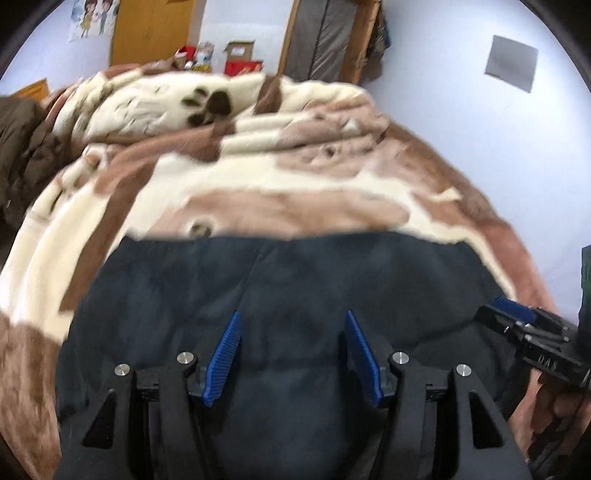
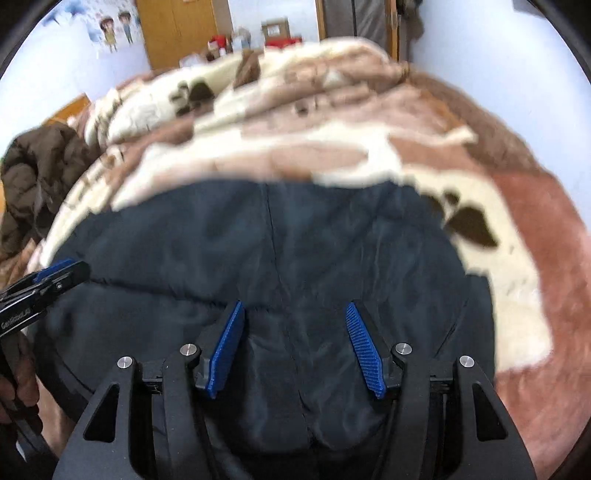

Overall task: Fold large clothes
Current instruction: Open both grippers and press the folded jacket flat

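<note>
On the bed, dark navy padded garment (image 1: pixel 295 295) lies spread flat over a cream-and-brown fleece blanket (image 1: pixel 258 177) with paw prints; far edge of garment runs straight across, a seam goes down its middle, fabric quilted with soft puffy creases, slight sheen. Both views blurred. Far left, a brown puffy jacket (image 2: pixel 40 173) is bunched at the bed edge, clearer in the right wrist view; left view catches only a sliver. Left gripper (image 1: pixel 293 354) hovers over the near part of the garment, blue pads apart at a middling gap, nothing between them, no pinch on cloth. Right gripper (image 2: pixel 295 350) same pose over the garment, claw wide, pads free of the fabric. Left view alone shows a grey square (image 1: pixel 511 62) on the white wall at right, plus the right gripper's side and the hand (image 1: pixel 557 402) holding it. Right view alone shows a big dark paw print (image 2: pixel 469 221) just beside the garment's right edge, and the left gripper entering at left edge. Cartoon poster (image 2: pixel 114 26), wooden doors, red boxes at the back in both.
</note>
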Action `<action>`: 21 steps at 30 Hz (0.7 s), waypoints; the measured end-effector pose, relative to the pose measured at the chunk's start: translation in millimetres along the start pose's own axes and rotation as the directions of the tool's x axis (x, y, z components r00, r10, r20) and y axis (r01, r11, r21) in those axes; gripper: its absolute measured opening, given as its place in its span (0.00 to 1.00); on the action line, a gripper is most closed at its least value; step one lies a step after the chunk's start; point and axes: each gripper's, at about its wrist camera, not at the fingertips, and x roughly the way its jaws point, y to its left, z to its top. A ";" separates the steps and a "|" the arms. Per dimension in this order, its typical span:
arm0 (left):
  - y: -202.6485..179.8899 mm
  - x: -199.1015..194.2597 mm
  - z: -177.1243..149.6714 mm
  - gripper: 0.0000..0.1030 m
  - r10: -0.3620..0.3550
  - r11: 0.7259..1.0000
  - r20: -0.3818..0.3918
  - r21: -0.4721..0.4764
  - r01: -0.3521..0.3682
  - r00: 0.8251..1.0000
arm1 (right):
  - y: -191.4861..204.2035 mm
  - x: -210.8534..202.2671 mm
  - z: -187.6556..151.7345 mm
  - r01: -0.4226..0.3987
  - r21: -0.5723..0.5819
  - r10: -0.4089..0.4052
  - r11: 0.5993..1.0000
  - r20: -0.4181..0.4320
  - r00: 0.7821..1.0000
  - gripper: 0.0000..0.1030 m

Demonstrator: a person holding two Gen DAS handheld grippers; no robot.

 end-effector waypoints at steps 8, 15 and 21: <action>-30.3 79.4 7.9 0.59 0.035 0.998 -0.127 0.064 -0.028 0.991 | -21.3 58.3 7.8 0.032 0.023 -0.030 0.999 -0.098 0.995 0.57; -32.2 70.6 8.1 0.59 0.053 0.997 -0.122 0.066 -0.045 0.991 | -23.9 53.0 2.3 0.025 0.021 -0.023 0.999 -0.075 0.997 0.57; -32.8 32.7 8.0 0.58 0.079 0.992 -0.070 0.102 -0.072 0.994 | -18.0 16.3 1.1 0.051 0.007 -0.051 0.999 -0.034 0.998 0.57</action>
